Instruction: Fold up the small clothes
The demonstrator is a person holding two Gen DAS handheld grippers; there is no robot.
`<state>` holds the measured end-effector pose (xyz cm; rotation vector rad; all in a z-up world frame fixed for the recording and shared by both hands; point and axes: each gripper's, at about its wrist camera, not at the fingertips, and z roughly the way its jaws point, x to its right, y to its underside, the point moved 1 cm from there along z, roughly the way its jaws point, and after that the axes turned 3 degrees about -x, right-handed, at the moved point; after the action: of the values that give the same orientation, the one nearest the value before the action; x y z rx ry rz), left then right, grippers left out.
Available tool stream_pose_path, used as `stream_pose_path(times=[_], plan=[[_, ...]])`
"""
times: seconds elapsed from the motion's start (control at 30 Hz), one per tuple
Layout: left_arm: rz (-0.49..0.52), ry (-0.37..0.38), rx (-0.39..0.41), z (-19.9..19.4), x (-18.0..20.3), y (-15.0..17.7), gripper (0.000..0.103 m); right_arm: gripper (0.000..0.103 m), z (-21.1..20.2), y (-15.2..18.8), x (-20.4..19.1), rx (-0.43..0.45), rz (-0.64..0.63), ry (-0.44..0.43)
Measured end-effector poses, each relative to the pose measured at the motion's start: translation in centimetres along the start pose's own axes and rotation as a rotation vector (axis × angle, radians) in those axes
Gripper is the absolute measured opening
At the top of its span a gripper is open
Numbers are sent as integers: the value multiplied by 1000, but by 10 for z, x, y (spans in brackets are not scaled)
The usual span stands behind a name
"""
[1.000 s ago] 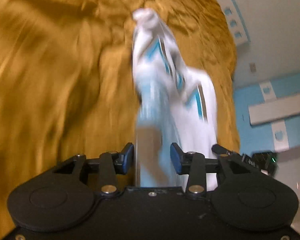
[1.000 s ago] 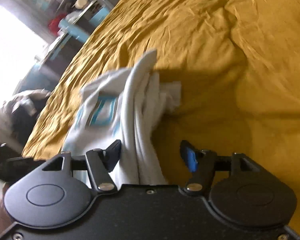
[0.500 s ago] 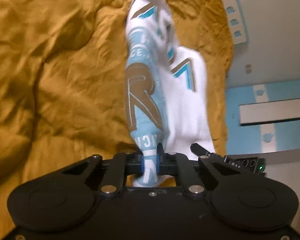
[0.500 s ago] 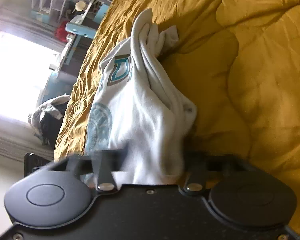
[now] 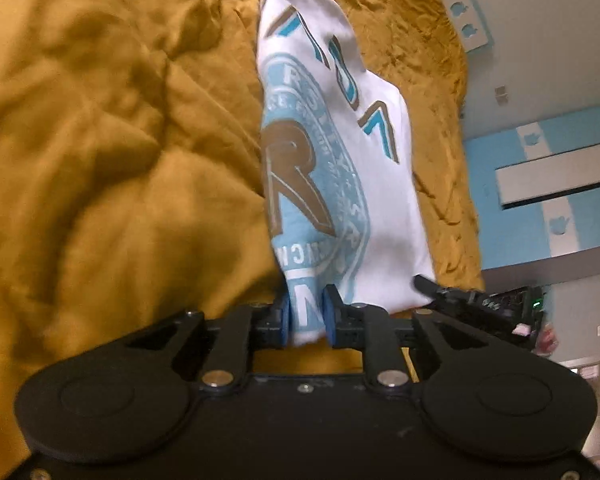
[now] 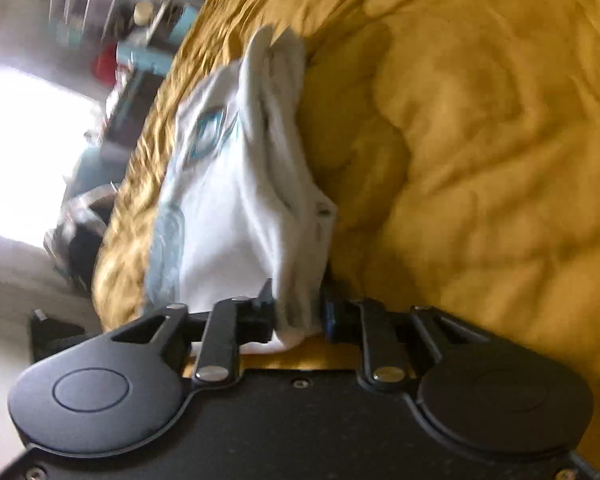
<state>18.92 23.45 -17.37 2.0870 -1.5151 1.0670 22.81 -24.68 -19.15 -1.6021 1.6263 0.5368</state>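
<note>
Shirt [image 5: 332, 184] cloth now sat between both grippers, right [image 6: 298, 316] clamped, left [image 5: 304, 316] easing open around it, lifted off bedspread [image 5: 100, 140] for folding.

Warm indoor light, fisheye bending noted at the edges.
Blown-out glare from a window [image 6: 24, 152]; the right wrist view is smeared, probably by motion.

Both handheld tools were matte black plastic. The left gripper [image 5: 305, 320] carried round blue pads [image 5: 285, 319] on its fingers, silver rivets at the linkage pivots and two broad lobes with raised discs. The right gripper [image 6: 298, 316] matched it, showing one blue pad [image 6: 330, 315], small screws and faint speckling.
</note>
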Motion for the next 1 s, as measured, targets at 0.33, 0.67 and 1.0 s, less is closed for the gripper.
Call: stream_pose_path(times=[0.33, 0.67, 1.0], plan=[[258, -130, 333, 0, 57, -87, 28, 19, 23, -61, -137, 320, -643, 361], [199, -170, 334, 65, 33, -122, 29, 10, 105, -104, -114, 253, -608, 505], [303, -169, 426, 66, 62, -195, 32, 10, 109, -138, -143, 309, -624, 463]])
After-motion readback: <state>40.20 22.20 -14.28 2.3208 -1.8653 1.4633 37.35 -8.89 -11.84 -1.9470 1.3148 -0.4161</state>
